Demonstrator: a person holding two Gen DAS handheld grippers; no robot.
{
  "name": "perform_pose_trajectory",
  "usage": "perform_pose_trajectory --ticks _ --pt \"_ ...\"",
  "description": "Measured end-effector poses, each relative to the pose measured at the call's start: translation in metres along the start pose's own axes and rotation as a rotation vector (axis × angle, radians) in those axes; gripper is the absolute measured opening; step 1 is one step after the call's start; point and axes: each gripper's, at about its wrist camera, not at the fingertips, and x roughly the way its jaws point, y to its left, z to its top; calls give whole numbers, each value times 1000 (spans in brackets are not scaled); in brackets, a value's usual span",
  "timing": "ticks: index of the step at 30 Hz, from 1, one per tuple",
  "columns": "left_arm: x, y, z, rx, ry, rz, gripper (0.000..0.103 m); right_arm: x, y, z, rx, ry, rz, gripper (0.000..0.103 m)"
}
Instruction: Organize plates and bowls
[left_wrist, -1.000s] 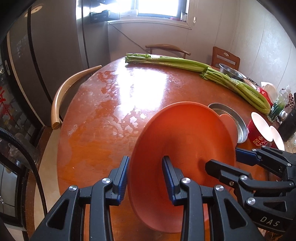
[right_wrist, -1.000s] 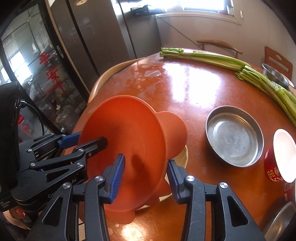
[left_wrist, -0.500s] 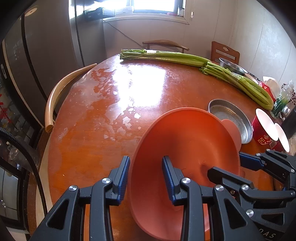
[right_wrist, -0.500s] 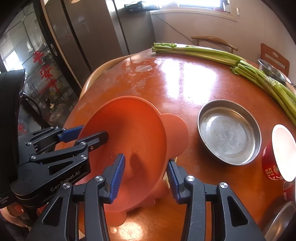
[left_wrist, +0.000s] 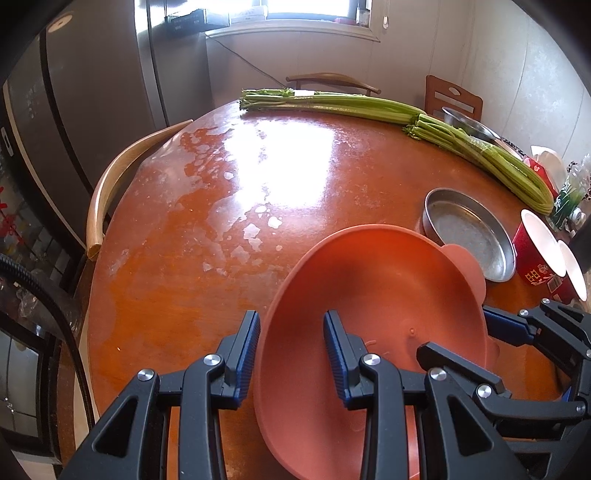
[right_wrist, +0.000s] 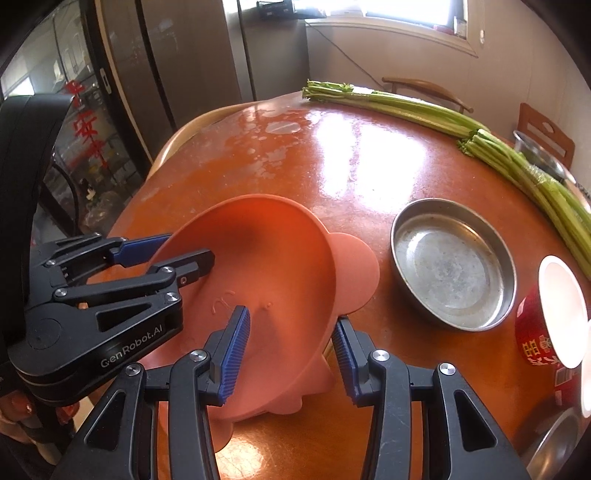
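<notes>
An orange bowl (left_wrist: 373, 295) with round ear-like tabs hangs tilted just above the round wooden table (left_wrist: 221, 221), held from two sides. My left gripper (left_wrist: 291, 332) is shut on its left rim, one finger inside the bowl and one outside. In the right wrist view the left gripper (right_wrist: 184, 254) shows at the left of the orange bowl (right_wrist: 273, 266). My right gripper (right_wrist: 291, 339) is shut on the bowl's near right wall, and in the left wrist view the right gripper (left_wrist: 458, 336) pinches that rim. A shallow steel dish (right_wrist: 452, 264) lies just right of the bowl.
The steel dish (left_wrist: 469, 240) has a red paper cup (left_wrist: 539, 254) to its right. Long celery stalks (left_wrist: 369, 107) lie across the table's far side, with a steel bowl (left_wrist: 465, 123) behind them. A curved chair back (left_wrist: 122, 173) hugs the left edge. Another steel bowl (right_wrist: 557, 439) sits near right.
The orange bowl has sunk a little toward the table and leans less steeply. Both grippers have kept their hold on its rim.
</notes>
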Motion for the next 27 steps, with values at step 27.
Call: perform_pose_trajectory --ticks 27 --pt "-55 -24 8 -24 -149 -29 52 -89 -53 -20 106 -263 -78 59"
